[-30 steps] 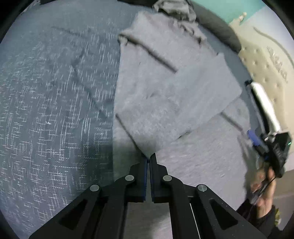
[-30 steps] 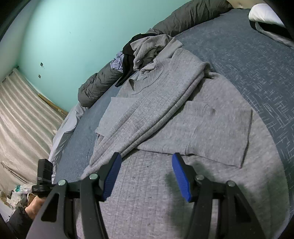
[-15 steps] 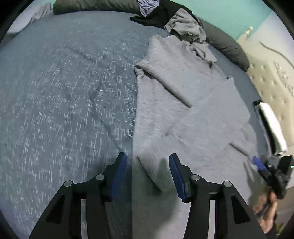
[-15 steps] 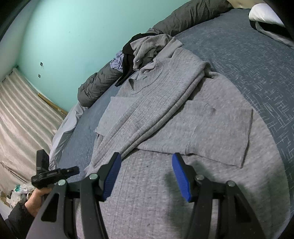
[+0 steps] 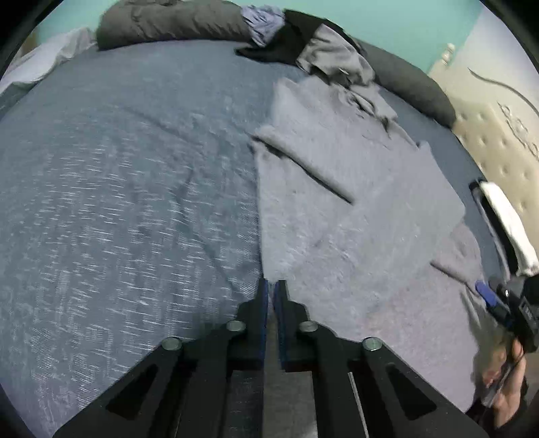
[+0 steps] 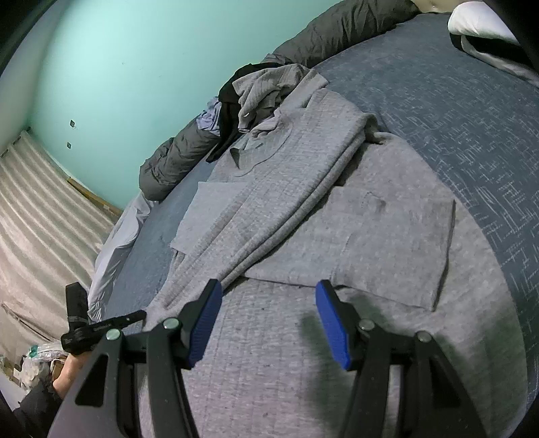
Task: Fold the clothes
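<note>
A grey garment (image 5: 353,219) lies spread on the blue bed (image 5: 118,202), with one sleeve folded in across its body. My left gripper (image 5: 271,286) is shut, its tips pinched on the garment's left edge near the hem. In the right wrist view the same garment (image 6: 370,229) fills the middle, a folded sleeve panel on its right side. My right gripper (image 6: 269,286) hovers open just above the lower part of the cloth, with nothing between its blue pads. The left gripper (image 6: 101,328) shows at the lower left, in a person's hand.
A pile of other clothes (image 5: 323,47) lies at the garment's far end, against a dark rolled duvet (image 5: 168,20). A white pillow (image 6: 478,20) and a padded headboard (image 5: 495,141) are to one side. A teal wall (image 6: 134,67) runs behind the bed.
The left gripper let go of the folded corner, opened astride the garment's left edge, then shut there. Its view tilted up toward the far end. The right gripper has not moved.
</note>
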A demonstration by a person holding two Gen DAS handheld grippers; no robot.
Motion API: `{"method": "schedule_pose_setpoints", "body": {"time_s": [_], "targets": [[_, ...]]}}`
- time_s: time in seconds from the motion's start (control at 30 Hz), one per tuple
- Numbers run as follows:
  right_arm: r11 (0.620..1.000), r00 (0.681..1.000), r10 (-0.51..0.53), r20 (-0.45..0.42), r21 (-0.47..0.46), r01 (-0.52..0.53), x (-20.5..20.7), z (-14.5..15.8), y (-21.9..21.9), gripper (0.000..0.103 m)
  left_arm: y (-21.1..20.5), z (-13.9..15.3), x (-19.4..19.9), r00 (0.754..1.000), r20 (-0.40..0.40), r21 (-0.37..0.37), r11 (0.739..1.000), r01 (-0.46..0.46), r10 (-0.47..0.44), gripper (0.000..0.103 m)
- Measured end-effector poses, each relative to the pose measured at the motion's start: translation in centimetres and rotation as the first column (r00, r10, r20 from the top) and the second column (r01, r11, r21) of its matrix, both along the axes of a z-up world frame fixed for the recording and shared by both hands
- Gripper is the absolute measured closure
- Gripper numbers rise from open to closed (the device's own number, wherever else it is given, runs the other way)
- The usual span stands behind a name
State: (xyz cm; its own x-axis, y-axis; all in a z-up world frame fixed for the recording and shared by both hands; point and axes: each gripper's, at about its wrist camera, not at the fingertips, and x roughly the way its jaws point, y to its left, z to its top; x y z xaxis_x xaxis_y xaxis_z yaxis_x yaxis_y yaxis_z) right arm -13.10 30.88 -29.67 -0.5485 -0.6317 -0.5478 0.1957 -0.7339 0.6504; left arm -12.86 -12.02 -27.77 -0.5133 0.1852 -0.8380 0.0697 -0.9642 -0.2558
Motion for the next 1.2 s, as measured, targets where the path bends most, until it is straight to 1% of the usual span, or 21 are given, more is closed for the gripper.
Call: {"method": "schedule_pose_setpoints", "body": {"time_s": [0.03,0.13,0.2,0.27,0.37,0.5,0.53,0.57,0.6,0.63,0.7,0.77,0.83,0.93,1.0,1.07,1.1,1.2], "targets": [[1.0,1.0,0.0,0.002,0.0,0.0,0.0,0.0,0.0,0.044,-0.2,-0.2,-0.2,1.0,0.007,0.013,1.0,-0.004,0.004,0.101],[1.0,1.0,0.002,0.006,0.003,-0.002,0.0,-0.2,-0.1,0.044,-0.2,-1.0,0.0,0.999,0.034,-0.011,1.0,0.01,-0.01,0.101],[1.0,1.0,0.003,0.008,0.005,-0.003,0.1,-0.2,-0.2,0.044,0.3,-1.3,0.0,0.999,0.032,-0.026,0.999,0.021,-0.02,0.101],[1.0,1.0,-0.001,0.01,0.0,0.001,0.1,-0.2,0.0,0.044,-0.3,-0.9,-0.4,1.0,0.024,-0.029,0.999,0.02,-0.019,0.101],[1.0,1.0,-0.007,0.014,-0.004,0.007,0.0,-0.4,0.3,0.044,-1.2,-0.4,-0.4,1.0,-0.001,0.002,1.0,-0.018,0.018,0.101],[1.0,1.0,-0.005,0.021,-0.006,0.005,-0.2,-0.5,0.2,0.044,-0.7,-1.3,-0.6,0.998,0.067,-0.025,1.0,-0.003,0.005,0.099],[1.0,1.0,-0.005,0.022,-0.005,0.005,-0.2,-0.5,0.2,0.044,-0.7,-1.2,-0.5,0.998,0.06,-0.032,0.999,-0.015,0.017,0.099],[1.0,1.0,-0.006,0.022,-0.006,0.006,-0.2,-0.5,0.3,0.044,-0.7,-1.0,-0.4,0.998,0.049,-0.039,0.999,-0.033,0.035,0.097],[1.0,1.0,-0.007,0.021,-0.007,0.007,-0.2,-0.4,0.4,0.044,-0.7,-0.6,-0.3,0.998,0.035,-0.037,0.998,-0.042,0.043,0.091],[1.0,1.0,-0.011,0.018,-0.006,0.011,-0.1,-0.4,0.5,0.044,-0.6,-0.2,-0.2,0.999,0.02,-0.034,0.998,-0.049,0.05,0.088],[1.0,1.0,-0.015,0.019,-0.007,0.015,-0.2,-0.4,0.6,0.044,-0.4,0.5,0.0,0.998,-0.009,-0.028,0.998,-0.064,0.064,0.078],[1.0,0.999,-0.022,0.029,-0.004,0.022,-0.4,-0.4,0.7,0.044,0.6,1.0,-0.3,0.999,-0.027,-0.032,0.999,-0.04,0.039,0.074],[0.999,0.999,-0.032,0.034,0.004,0.032,-0.7,-0.1,1.1,0.044,2.1,1.4,-0.7,0.999,-0.046,-0.038,0.999,-0.006,0.004,0.074],[0.998,0.998,-0.053,0.021,0.022,0.052,-1.1,1.2,2.1,0.044,4.1,1.4,-1.4,0.997,-0.062,-0.033,0.998,0.049,-0.051,0.071],[0.997,0.998,-0.066,0.011,0.036,0.065,-1.4,2.1,2.9,0.044,5.2,1.1,-1.8,0.994,-0.069,-0.029,0.996,0.085,-0.087,0.06],[0.993,0.997,-0.071,-0.01,0.098,0.072,-2.6,3.4,4.0,0.044,6.0,0.8,-2.1,0.991,-0.071,-0.024,0.993,0.113,-0.115,0.056],[0.986,0.997,-0.069,-0.015,0.149,0.071,-3.3,3.7,4.3,0.044,6.3,0.4,-2.4,0.99,-0.068,-0.022,0.992,0.121,-0.122,0.056],[0.953,0.998,-0.051,-0.022,0.298,0.055,-5.5,4.6,5.2,0.044,6.5,-0.7,-2.7,0.991,-0.055,-0.009,0.993,0.119,-0.119,0.056]]}}
